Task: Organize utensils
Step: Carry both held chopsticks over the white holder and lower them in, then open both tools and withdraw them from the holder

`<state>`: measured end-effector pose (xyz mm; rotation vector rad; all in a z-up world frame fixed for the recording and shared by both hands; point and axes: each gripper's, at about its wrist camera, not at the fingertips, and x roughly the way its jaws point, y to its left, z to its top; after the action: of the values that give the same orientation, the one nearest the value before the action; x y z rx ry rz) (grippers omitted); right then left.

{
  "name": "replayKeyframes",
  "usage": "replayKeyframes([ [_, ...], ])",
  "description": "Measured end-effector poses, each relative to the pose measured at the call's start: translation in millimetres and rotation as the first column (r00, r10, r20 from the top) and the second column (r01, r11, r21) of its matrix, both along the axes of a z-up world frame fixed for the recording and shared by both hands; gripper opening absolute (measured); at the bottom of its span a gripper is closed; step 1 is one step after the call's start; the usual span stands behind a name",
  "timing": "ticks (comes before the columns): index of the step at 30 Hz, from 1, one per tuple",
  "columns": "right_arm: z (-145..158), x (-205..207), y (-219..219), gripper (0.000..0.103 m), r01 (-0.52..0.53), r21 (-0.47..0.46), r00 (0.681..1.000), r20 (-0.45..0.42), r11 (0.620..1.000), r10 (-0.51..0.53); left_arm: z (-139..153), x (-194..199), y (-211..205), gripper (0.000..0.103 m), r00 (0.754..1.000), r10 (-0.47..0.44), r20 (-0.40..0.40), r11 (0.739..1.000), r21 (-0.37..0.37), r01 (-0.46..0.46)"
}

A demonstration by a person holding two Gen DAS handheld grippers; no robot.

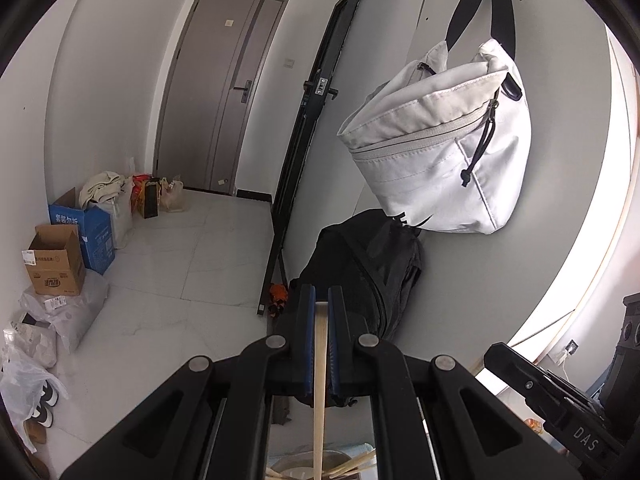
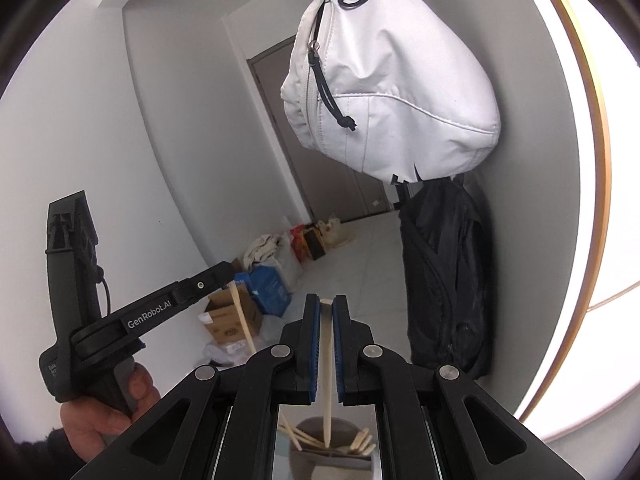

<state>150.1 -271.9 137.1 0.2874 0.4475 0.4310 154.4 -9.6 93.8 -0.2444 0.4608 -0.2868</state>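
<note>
Hallway, white bag (image 2: 392,92) hanging ahead. My left hand-held gripper (image 1: 321,300) and right hand-held gripper (image 2: 326,306) each pinch one chopstick (image 2: 327,368), lifted clear. I reckon that's for sorting into the holder (image 2: 320,448) below.

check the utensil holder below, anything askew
Yes. The chopsticks in the grey holder lean splayed in different directions instead of standing bundled. Each tool, left and right, grips a single chopstick above it.

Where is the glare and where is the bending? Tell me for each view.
Left wrist view: the window on the right is blown out white; the door bows from the fisheye. Right wrist view: the same white glare at the right edge; the chopstick in the shut jaws stays sharp.
</note>
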Motion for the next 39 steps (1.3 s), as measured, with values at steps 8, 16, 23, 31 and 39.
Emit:
replayKeyframes([
  [8, -31.5, 16.7, 14.1, 0.006, -0.02, -0.05, 1.0, -0.003, 0.999, 0.02, -30.9, 10.4, 5.8, 0.002, 1.0, 0.003, 0.024, 1.0, -0.022, -0.002],
  [16, -57.0, 20.3, 17.7, 0.006, -0.041, -0.066, 0.997, -0.061, 0.997, 0.037, -45.3, 2.4, 1.3, 0.002, 0.997, -0.055, 0.057, 0.998, -0.023, 0.056],
  [23, -66.9, 16.8, 23.7, 0.006, -0.078, -0.075, 0.994, -0.086, 0.994, 0.071, -47.2, -5.8, -0.9, 0.002, 0.99, -0.134, 0.048, 0.991, -0.013, 0.135],
  [31, -73.0, 9.6, 24.5, 0.006, -0.109, -0.06, 0.989, -0.104, 0.992, 0.102, -48.5, -16.8, -4.7, 0.002, 0.972, -0.234, 0.003, 0.972, 0.001, 0.234],
  [39, -87.2, 6.7, 28.6, 0.006, -0.166, -0.032, 0.972, -0.176, 0.986, 0.157, -51.0, -28.0, -9.3, 0.002, 0.953, -0.297, -0.057, 0.955, 0.006, 0.298],
])
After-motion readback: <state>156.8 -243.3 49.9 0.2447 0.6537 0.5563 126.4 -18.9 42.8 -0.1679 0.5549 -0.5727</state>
